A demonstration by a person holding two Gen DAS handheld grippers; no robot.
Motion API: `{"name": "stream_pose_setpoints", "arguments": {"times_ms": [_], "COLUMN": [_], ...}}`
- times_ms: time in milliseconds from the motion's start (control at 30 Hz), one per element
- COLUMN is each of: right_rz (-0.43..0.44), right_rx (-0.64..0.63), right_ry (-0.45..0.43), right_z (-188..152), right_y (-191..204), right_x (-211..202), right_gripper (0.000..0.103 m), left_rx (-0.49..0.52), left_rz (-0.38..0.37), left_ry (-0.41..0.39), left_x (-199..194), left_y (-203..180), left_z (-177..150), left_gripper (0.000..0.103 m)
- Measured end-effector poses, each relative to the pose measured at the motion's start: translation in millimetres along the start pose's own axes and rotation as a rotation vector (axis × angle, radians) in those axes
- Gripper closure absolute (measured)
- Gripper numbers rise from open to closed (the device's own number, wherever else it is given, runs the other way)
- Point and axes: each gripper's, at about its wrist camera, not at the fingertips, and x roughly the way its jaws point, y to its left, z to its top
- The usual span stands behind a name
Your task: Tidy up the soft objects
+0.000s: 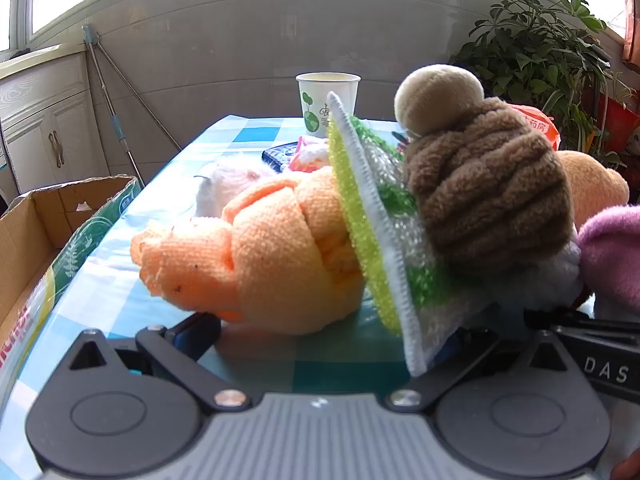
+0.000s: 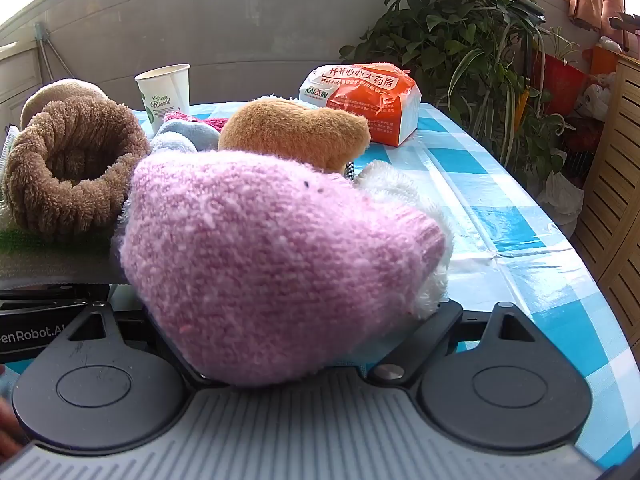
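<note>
In the left wrist view my left gripper [image 1: 324, 328] stands wide open around an orange knitted cloth [image 1: 256, 252] lying on the checked table [image 1: 120, 292]. A green and yellow scouring pad with a white edge [image 1: 372, 220] leans against the cloth, over my right finger. A brown plush hat with a beige pompom [image 1: 488, 184] rests on the pad. In the right wrist view my right gripper [image 2: 304, 320] is open around a pink knitted sock [image 2: 272, 256]; its fingertips are hidden. The brown hat [image 2: 72, 168], a tan plush toy [image 2: 296, 132] and a white fluffy item [image 2: 400, 192] lie beyond.
An open cardboard box [image 1: 48, 216] stands at the table's left edge. A paper cup [image 1: 326, 100] is at the far side, also in the right wrist view [image 2: 166, 88]. An orange and white bag [image 2: 368, 96] lies far right. Potted plants [image 2: 472, 40] and a wooden cabinet [image 2: 616, 184] stand right.
</note>
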Motion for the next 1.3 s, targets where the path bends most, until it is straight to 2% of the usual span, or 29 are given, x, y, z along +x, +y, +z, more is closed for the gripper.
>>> {"name": "stream_pose_setpoints", "arguments": {"times_ms": [400,700,900,1133,1300], "right_rz": [0.007,-0.006,-0.001,0.004,0.039], "right_rx": [-0.004,0.037,-0.002,-0.050,-0.081], "right_ry": [0.006,-0.021,-0.013,-0.067,-0.098], "right_z": [3,-6,-13,-17,-18], "right_y": [-3,-1,15,33,47], "right_x": [-2,-12,-21,-40,-52], "right_gripper": [0.000,0.000,0.000,0.000,0.000], "left_rx": [0.023,0.031,0.023,-0.006,-0.020], "left_rz": [-0.023,-0.032,-0.021,0.022,0.084], "left_ry": [-0.001,-0.043,-0.073,-0.122,-0.148], "left_x": [-19,-45,-65,-89,-101], "left_y": [2,13,30,59,84], "left_z": [-11,-12,-10,-10,-11], "left_gripper": [0.001,0.001,0.001,0.001,0.001]}}
